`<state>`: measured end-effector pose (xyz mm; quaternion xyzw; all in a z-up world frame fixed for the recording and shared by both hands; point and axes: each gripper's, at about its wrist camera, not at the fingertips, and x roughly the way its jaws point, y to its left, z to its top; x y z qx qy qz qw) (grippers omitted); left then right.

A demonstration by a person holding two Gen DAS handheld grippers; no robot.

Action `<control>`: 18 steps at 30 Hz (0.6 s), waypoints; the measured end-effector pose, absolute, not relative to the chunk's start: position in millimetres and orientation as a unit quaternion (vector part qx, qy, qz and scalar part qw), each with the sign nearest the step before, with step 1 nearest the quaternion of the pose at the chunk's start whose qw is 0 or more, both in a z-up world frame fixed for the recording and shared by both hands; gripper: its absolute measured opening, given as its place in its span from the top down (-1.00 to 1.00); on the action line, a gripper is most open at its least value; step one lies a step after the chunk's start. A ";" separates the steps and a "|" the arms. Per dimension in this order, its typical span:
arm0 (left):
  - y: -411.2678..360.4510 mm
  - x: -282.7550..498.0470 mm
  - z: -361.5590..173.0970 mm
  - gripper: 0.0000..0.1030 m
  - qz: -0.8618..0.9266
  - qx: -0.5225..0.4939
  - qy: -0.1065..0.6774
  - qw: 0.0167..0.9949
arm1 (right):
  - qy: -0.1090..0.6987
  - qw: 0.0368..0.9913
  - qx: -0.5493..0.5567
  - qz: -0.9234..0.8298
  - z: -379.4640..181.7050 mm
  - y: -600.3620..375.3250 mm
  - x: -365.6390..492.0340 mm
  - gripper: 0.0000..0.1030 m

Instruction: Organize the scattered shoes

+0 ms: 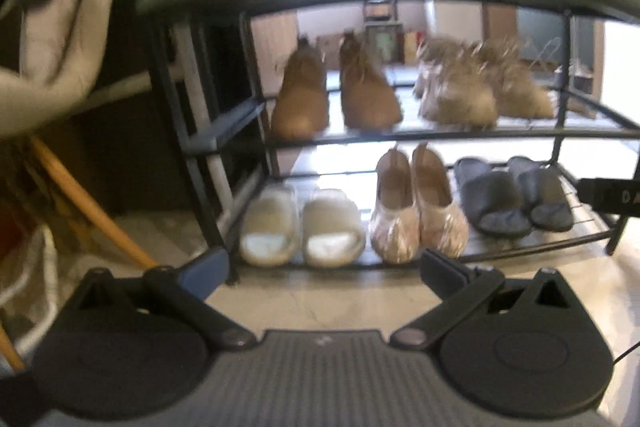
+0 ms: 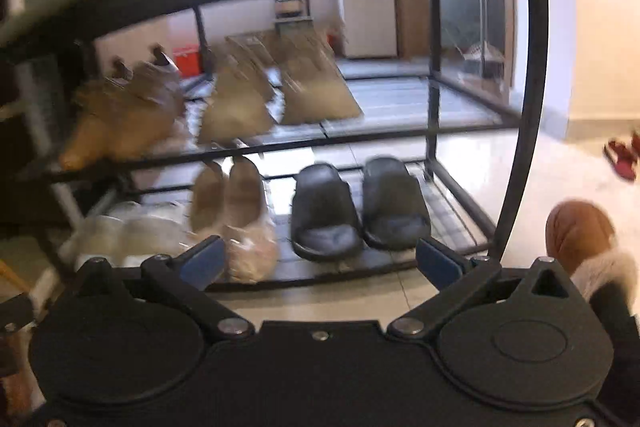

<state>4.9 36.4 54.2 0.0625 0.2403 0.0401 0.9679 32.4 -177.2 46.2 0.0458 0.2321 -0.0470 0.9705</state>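
Both grippers are just hanging in the air, tilted a bit downward. Left gripper (image 1: 324, 267) has its jaws spread wide, nothing between them. Right gripper (image 2: 320, 259) is the same deal, jaws wide apart and empty, touching nothing.

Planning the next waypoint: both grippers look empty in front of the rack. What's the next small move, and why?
Probably swing the right gripper toward the red shoes lying loose on the floor, right of the rack. Both it and the left gripper are open and empty, the racked pairs already sit side by side, and the rack's middle shelf has bare space at its right end.
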 end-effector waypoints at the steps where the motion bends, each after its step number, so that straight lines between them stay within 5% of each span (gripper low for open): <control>1: 38.2 0.3 63.3 -0.99 0.041 0.063 0.236 0.969 | 0.226 0.972 0.037 -0.044 60.0 -168.9 22.0 -1.00; 8: 53.0 -11.6 111.8 -0.99 0.041 0.032 0.221 0.974 | 0.200 0.979 0.003 -0.021 117.3 -138.6 -12.6 -1.00; 18: 66.2 29.4 89.1 -0.99 0.068 0.014 0.281 0.957 | 0.211 0.976 0.034 -0.049 112.0 -148.3 1.5 -1.00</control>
